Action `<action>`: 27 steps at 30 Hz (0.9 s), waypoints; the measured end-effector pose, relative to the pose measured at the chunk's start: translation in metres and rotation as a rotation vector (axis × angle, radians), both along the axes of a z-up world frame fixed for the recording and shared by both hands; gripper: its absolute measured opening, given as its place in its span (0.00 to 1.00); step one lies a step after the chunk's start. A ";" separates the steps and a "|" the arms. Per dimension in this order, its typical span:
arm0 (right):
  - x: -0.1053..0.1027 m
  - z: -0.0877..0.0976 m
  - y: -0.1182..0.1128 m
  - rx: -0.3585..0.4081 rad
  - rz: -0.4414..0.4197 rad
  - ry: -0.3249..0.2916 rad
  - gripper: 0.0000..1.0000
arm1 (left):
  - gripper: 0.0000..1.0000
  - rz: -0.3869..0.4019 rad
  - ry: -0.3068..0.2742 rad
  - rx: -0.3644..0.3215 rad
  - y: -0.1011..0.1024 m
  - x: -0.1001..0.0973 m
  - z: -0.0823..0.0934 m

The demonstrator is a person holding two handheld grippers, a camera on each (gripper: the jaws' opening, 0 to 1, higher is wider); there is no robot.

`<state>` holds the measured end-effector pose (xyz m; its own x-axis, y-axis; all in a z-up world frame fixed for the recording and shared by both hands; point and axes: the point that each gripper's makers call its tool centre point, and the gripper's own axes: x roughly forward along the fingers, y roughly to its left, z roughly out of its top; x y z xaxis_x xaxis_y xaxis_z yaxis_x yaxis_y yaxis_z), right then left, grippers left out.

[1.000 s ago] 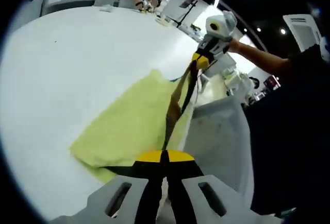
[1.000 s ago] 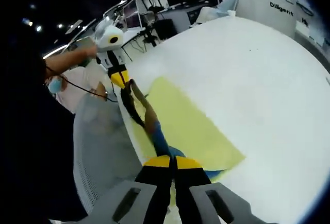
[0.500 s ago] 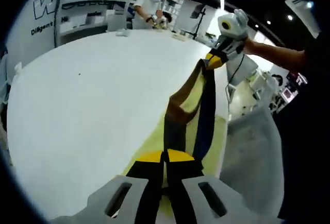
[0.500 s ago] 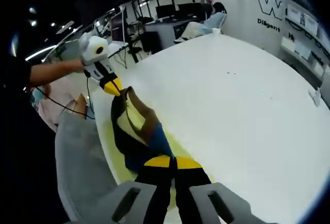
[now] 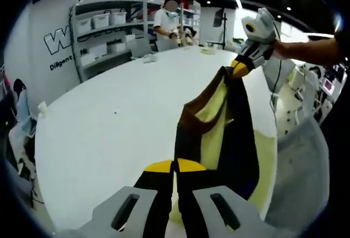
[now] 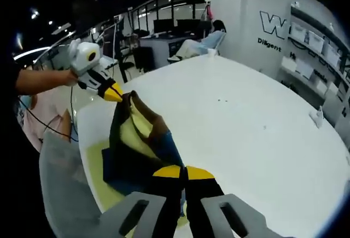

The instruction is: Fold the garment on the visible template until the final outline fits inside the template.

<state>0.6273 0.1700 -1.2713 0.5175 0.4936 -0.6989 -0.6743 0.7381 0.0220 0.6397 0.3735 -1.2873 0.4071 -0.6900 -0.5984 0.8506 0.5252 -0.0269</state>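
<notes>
The left gripper (image 5: pixel 175 166) has its jaws closed on one edge of the garment (image 5: pixel 219 134), and the right gripper (image 6: pixel 185 171) has its jaws closed on the other edge. The dark garment, with brown and blue panels, hangs stretched between both grippers, lifted above the yellow template (image 6: pixel 97 161). The template lies flat near the edge of the white table (image 6: pixel 246 128).
</notes>
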 end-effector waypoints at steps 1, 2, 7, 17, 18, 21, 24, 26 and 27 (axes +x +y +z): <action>0.001 0.000 0.000 -0.005 -0.001 -0.006 0.00 | 0.00 0.002 -0.003 0.003 0.000 0.002 0.000; 0.003 0.000 -0.001 -0.007 -0.002 -0.013 0.00 | 0.00 0.004 -0.010 0.007 0.000 0.004 0.000; 0.016 0.001 -0.003 -0.016 -0.025 -0.055 0.00 | 0.00 0.018 -0.039 0.013 0.000 0.016 0.002; 0.037 0.005 -0.003 -0.036 -0.040 -0.131 0.00 | 0.00 0.026 -0.103 0.045 0.000 0.037 0.006; 0.039 0.006 -0.003 -0.037 -0.042 -0.136 0.00 | 0.00 0.030 -0.106 0.041 0.000 0.042 0.007; 0.047 0.009 -0.005 -0.040 -0.046 -0.160 0.00 | 0.00 0.042 -0.120 0.037 0.001 0.051 0.011; 0.052 0.013 -0.004 -0.042 -0.045 -0.179 0.00 | 0.00 0.042 -0.140 0.045 0.000 0.056 0.016; 0.054 0.017 -0.002 -0.047 -0.044 -0.196 0.00 | 0.00 0.042 -0.153 0.048 0.000 0.060 0.019; 0.054 0.018 -0.001 -0.048 -0.043 -0.201 0.00 | 0.00 0.046 -0.161 0.047 0.000 0.063 0.021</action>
<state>0.6816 0.1686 -1.2538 0.6688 0.4368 -0.6015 -0.6295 0.7632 -0.1457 0.7027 0.3738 -1.2663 0.5308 -0.6409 -0.5545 0.8168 0.5613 0.1332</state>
